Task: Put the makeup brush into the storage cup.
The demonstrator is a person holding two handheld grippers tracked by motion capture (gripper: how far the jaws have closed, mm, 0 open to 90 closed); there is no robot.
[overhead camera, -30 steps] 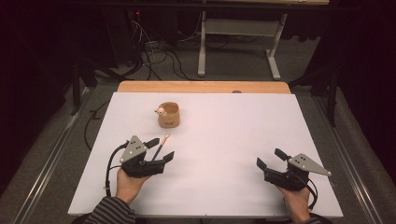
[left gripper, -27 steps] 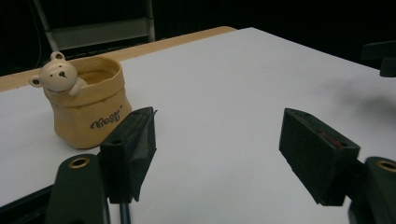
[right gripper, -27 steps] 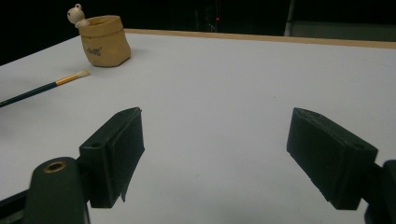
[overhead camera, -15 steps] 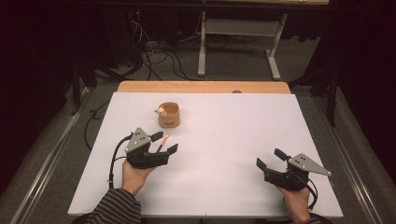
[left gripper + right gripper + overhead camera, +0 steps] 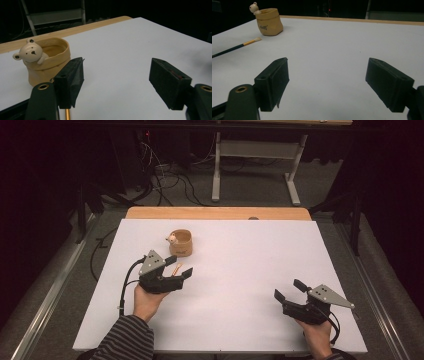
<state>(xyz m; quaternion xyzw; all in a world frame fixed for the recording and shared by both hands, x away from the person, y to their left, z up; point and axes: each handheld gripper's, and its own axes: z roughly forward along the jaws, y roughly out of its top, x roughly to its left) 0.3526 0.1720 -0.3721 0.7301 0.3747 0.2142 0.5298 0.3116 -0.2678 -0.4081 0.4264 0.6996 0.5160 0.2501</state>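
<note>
Both tools gape empty: left tool (image 5: pixel 181 267) over the brush (image 5: pixel 237 47) at centre-left, right tool (image 5: pixel 291 289) lower right. Closing off-centre may roll the brush or bump the cup (image 5: pixel 180 243).

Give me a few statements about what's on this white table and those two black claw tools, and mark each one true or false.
1. The tan bear pot stands upright. True.
2. The left gripper is clamped on the pot. False: its jaws are open and apart from the pot.
3. A paintbrush lies flat on the table. True.
4. The brush stands inside the pot. False: it lies on the table beside it.
5. The right gripper holds the brush. False: it is open and empty.
</note>
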